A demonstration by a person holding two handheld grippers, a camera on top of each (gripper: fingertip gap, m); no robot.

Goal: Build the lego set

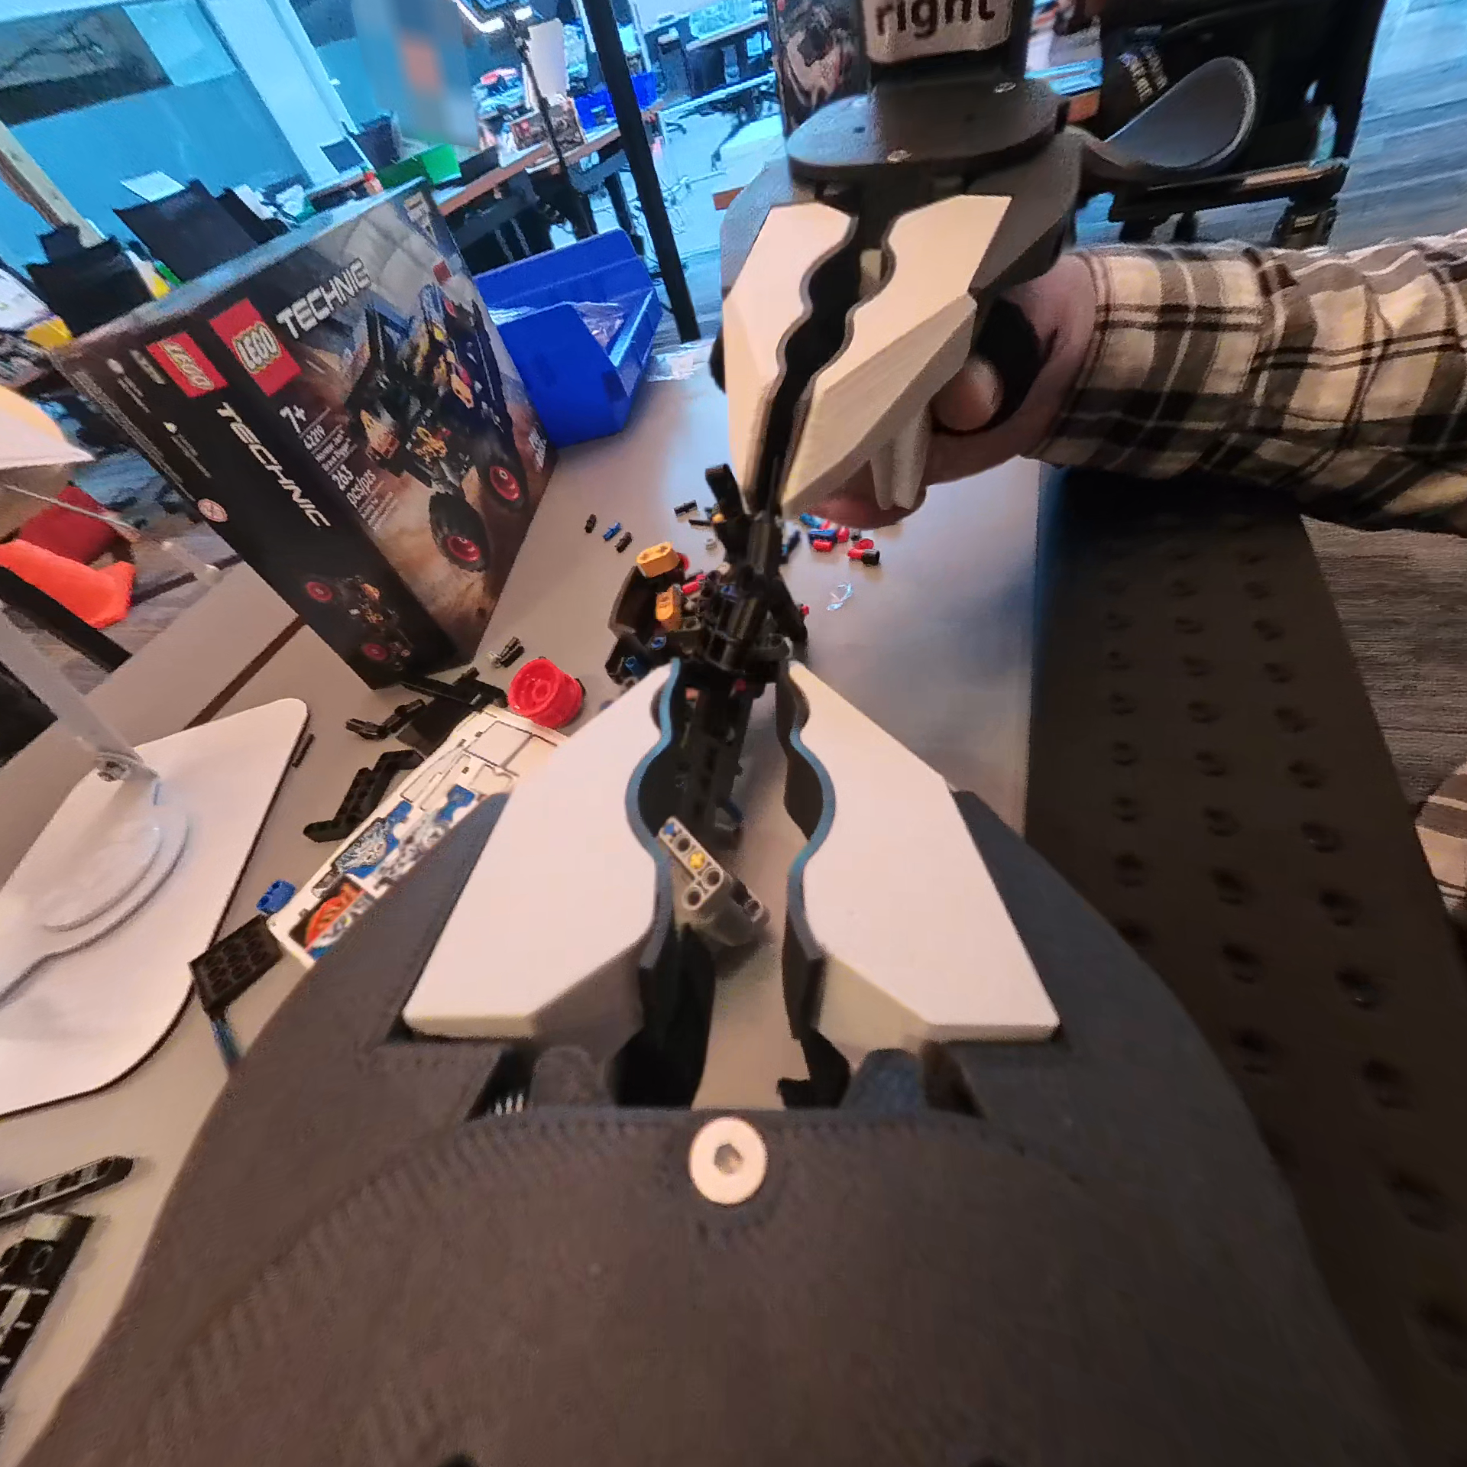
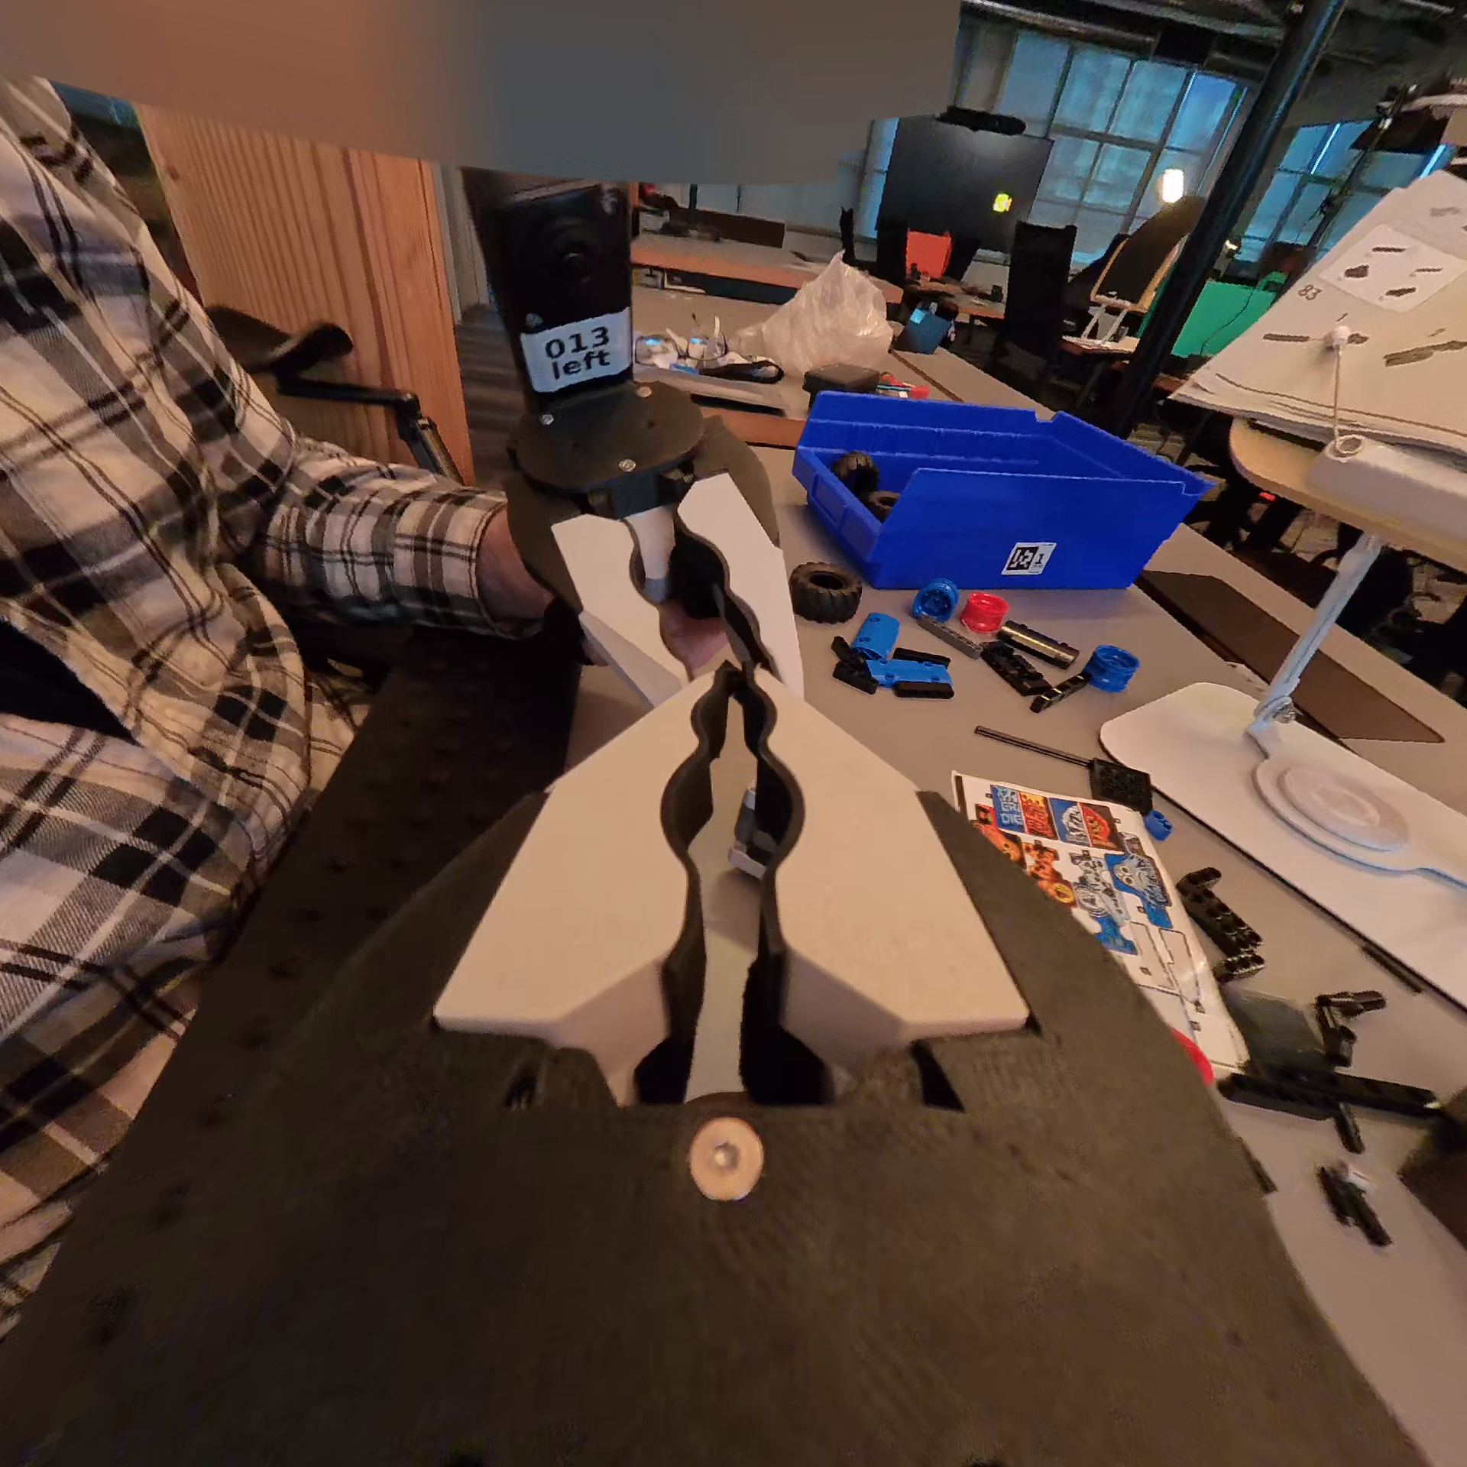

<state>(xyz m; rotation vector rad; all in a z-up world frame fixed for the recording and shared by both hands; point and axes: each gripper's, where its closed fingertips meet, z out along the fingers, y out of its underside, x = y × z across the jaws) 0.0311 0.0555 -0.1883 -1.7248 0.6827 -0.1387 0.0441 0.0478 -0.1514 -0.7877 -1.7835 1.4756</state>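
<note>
The left gripper [image 1: 726, 691] clamps the black chassis [image 1: 734, 635], a part-built frame of beams with orange connectors, between its white fingers [image 1: 571, 857]. The fingers are only partly closed, because the frame fills the gap between them. A grey beam [image 1: 706, 881] at the frame's near end hangs inside the jaws. Held this way, off the table [image 1: 913, 635], the frame's far end is exposed for work.

The right gripper [image 1: 766, 496] comes down from above onto that far end. Its fingertips are nearly together and seem to pinch a thin black piece [image 1: 726, 488] at the top of the frame. Whether that piece is loose or already seated, I cannot tell. In the right wrist view its jaws show only a narrow slit, with a black sliver at the tips just short of the left gripper [image 2: 734, 675].

One claw acts as a vice and the other as the placing hand, so pushing force likely meets a steady hold.

Spare parts lie within reach: a red hub [image 1: 544, 691] and the box [image 1: 317, 444] to the left, and the sticker sheet [image 2: 1095, 889], tyre [image 2: 825, 591] and blue bin [image 2: 992, 492] to the right.
</note>
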